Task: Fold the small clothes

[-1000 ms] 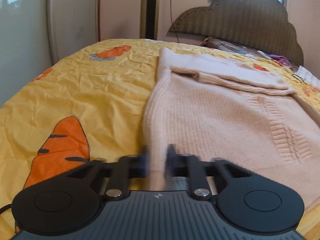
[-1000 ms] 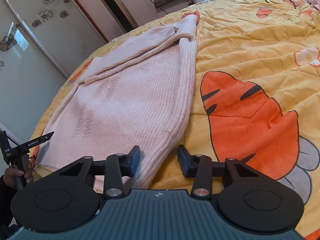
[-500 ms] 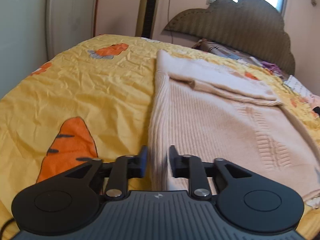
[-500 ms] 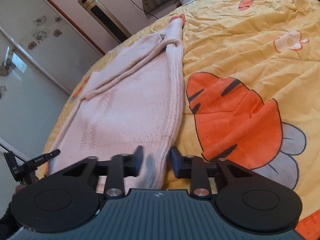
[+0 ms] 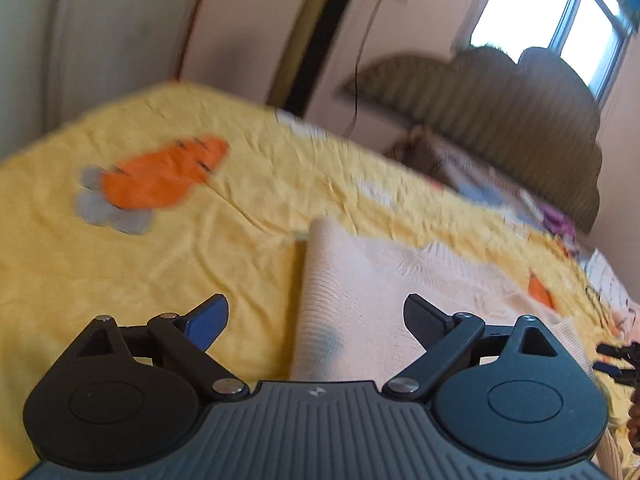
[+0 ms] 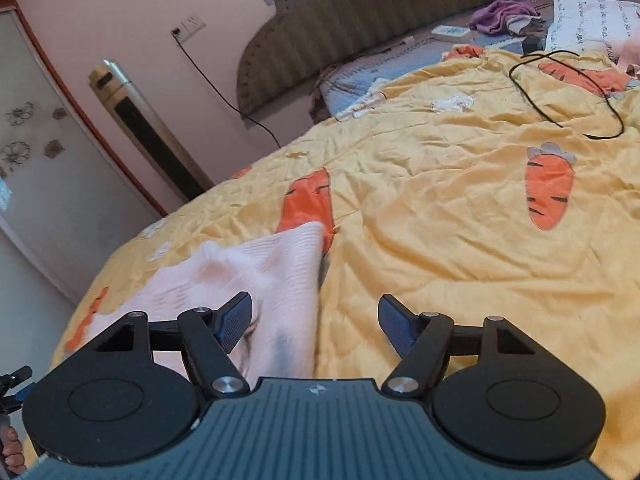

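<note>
Lying on the bed (image 6: 440, 240), the pink sweater (image 5: 380, 280) rests flat on the yellow bedspread with orange carrots on it. The left gripper (image 5: 316, 320) has its fingers (image 5: 208, 320) spread wide and they are opening more. The sweater's folded edge sits between them, nearer the right finger, but no finger presses on it. The yellow cover shows by the left finger.

The right gripper (image 6: 316, 324) is opening its fingers (image 6: 236, 320) too. The sweater (image 6: 260, 280) lies between them and past the left finger, with its corner ahead of the fingers, on a carrot. Nothing is pinched. Bare yellow cover lies by the right finger.

Far past the fingers stand a brown headboard (image 6: 360, 20) and a tall fan (image 6: 148, 128). A black cord (image 6: 560, 92) lies on the bed, far ahead and to the right.
</note>
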Tool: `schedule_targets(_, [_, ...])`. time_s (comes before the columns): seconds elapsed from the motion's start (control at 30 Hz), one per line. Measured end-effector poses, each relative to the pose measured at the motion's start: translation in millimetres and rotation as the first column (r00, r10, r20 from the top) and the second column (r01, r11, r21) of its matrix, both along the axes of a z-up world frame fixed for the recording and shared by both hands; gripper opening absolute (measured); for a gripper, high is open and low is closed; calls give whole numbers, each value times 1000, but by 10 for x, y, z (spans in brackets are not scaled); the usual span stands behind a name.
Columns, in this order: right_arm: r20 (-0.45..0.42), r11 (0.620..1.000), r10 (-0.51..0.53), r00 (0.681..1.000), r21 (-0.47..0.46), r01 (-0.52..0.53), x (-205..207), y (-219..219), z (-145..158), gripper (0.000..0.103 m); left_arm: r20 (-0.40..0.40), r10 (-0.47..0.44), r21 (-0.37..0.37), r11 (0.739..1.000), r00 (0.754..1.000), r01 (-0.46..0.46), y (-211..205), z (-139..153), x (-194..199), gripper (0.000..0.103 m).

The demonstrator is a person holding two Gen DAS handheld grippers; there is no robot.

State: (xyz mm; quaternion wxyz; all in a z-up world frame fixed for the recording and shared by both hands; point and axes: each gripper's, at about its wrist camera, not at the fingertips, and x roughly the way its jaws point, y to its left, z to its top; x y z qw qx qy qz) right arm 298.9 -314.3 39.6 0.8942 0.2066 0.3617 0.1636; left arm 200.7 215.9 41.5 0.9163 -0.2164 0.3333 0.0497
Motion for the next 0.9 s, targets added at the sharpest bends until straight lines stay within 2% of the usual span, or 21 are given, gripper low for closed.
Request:
schedule_targets(0.1, [-74, 1000, 14, 997, 4, -14, 536, 209, -235, 72, -105, -48, -30, 999, 993, 45, -86, -275, 478, 92])
schedule_targets(0.13, [-89, 999, 28, 996, 34, -25, 656, 253, -296, 72, -77, -48, 24, 998, 996, 50, -175, -293, 523, 81])
schedule_targets(0.17, [-94, 997, 36, 995, 66, -30, 752, 300, -352, 71, -88, -85, 29, 996, 993, 88, -234, -318, 589, 48])
schedule_targets(0.2, [-90, 995, 49, 995, 92, -41, 806, 355, -390, 59, -90, -97, 37, 994, 991, 100, -278, -313, 644, 45])
schedule_targets(0.23, [-88, 993, 76, 993, 97, -67, 857, 419, -423, 47, -88, -94, 38, 995, 992, 98, -292, -295, 678, 26])
schedule_targets(0.27, [-89, 991, 112, 990, 78, -105, 890, 509, -440, 23, -90, -96, 48, 994, 991, 101, -305, -273, 701, 15])
schedule_targets(0.33, [-36, 992, 125, 991, 9, -125, 850, 620, -380, 22, -58, -75, 97, 992, 996, 80, -332, -207, 659, 13])
schedule_targets(0.37, [-10, 992, 118, 993, 36, -117, 813, 589, -330, 22, -36, -72, 124, 989, 997, 76, -335, -198, 616, 13])
schedule_targets(0.43, [41, 984, 94, 995, 147, -99, 739, 411, -286, 20, -73, -42, 177, 983, 996, 55, -335, -323, 627, 13])
schedule_targets(0.5, [-28, 993, 61, 998, 104, -57, 820, 323, -456, 20, -50, -34, 162, 986, 998, 41, -296, -328, 601, 13])
schedule_targets(0.53, [-32, 994, 57, 998, 90, -54, 822, 323, -524, 17, -53, -40, 172, 984, 998, 48, -314, -304, 598, 13])
schedule_targets(0.67, [-19, 994, 41, 999, 104, -39, 740, 390, -450, 26, -46, -41, 273, 961, 998, 52, -438, -139, 424, 19])
schedule_targets(0.73, [-4, 998, 29, 1000, 58, -28, 650, 411, -331, 32, 16, -19, 327, 945, 1000, 13, -520, 32, 160, 19])
schedule_targets(0.8, [75, 1000, 10, 997, -10, -9, 423, 407, -115, 34, 142, -42, 358, 934, 989, -11, -642, 177, -119, 23])
schedule_targets(0.83, [125, 999, 23, 992, -28, -20, 294, 418, -22, 35, 189, -88, 358, 933, 978, 15, -728, 222, -208, 30])
schedule_targets(0.87, [161, 999, 42, 986, -35, -37, 176, 441, 50, 39, 195, -138, 368, 928, 971, 58, -829, 236, -214, 35])
schedule_targets(0.9, [177, 996, 85, 981, -32, -81, 69, 497, 110, 43, 178, -175, 384, 918, 968, 96, -947, 218, -180, 35])
